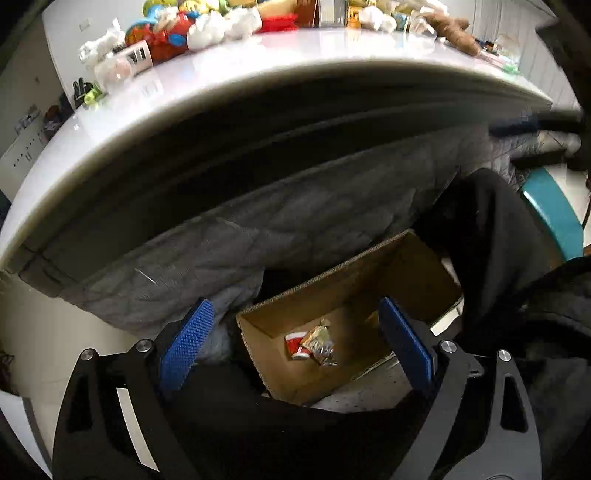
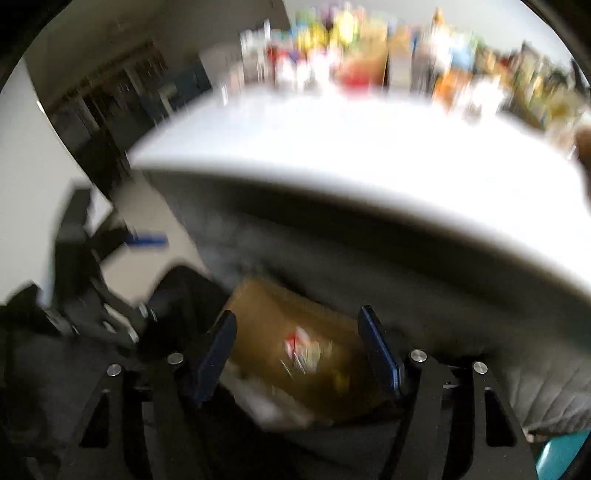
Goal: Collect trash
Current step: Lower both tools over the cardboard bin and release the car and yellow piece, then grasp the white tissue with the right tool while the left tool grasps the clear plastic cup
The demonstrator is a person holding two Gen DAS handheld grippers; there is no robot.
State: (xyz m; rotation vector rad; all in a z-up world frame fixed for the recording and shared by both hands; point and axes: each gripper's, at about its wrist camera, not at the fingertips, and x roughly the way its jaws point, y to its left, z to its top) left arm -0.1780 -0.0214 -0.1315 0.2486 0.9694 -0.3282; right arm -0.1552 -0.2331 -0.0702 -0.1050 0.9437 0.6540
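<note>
A broad glossy white table (image 1: 229,85) filled the upper view, its far side heaped with crumpled white paper wads (image 1: 210,31), bright packaging and toys, so by my reckoning most of the collecting was still to do. Below its edge, on the floor beside a grey quilted blanket (image 1: 258,229), sat an open brown cardboard box (image 1: 402,266) holding only a red-and-white wrapper (image 1: 296,345) and a crinkled foil packet (image 1: 320,345). The left gripper (image 1: 295,332) hung above the box, jaws spread wide, nothing between them; the right gripper (image 2: 297,345) hovered there too, spread and empty.
</note>
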